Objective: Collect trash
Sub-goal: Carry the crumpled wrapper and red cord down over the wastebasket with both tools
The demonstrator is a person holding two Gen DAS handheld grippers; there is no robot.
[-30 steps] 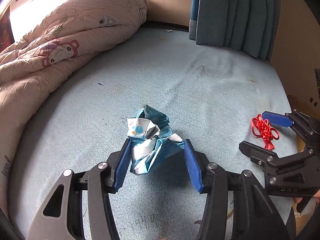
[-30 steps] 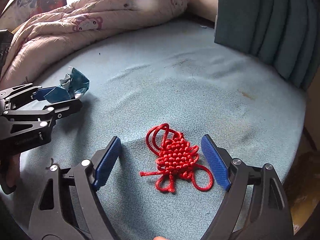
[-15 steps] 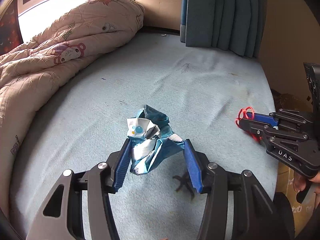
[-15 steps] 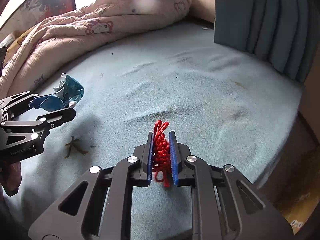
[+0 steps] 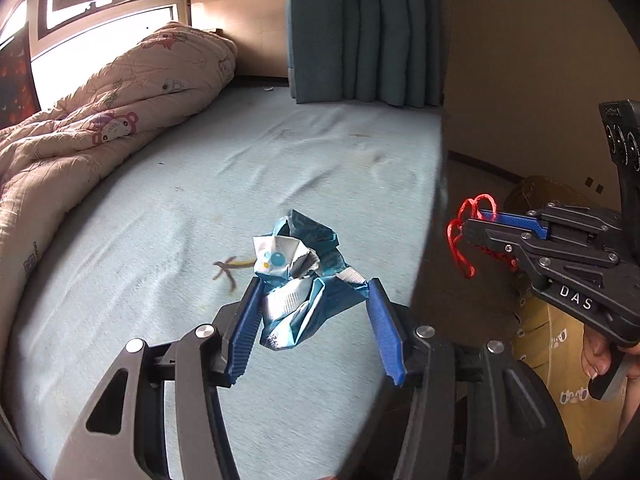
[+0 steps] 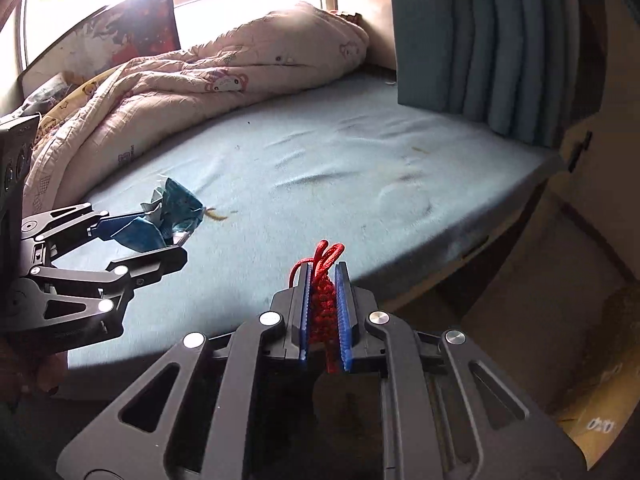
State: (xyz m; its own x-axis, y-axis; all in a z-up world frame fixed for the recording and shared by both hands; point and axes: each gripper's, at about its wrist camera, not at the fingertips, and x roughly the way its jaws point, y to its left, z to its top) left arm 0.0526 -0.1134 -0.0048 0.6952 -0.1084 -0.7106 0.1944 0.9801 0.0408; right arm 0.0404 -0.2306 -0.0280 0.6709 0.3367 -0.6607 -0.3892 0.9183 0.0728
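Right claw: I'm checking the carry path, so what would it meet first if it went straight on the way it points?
Probably the light blue bed sheet near the mattress edge. The right claw, shut on the red knotted cord, aims there, though depth is unclear.

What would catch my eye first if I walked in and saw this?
Probably the red knotted cord pinched in the right hand-held gripper, out past the edge of the pale blue bed. Next, the crumpled blue wrapper clamped in the left hand-held gripper, above the sheet. Behind them a pink cartoon quilt lies heaped under the bright window.
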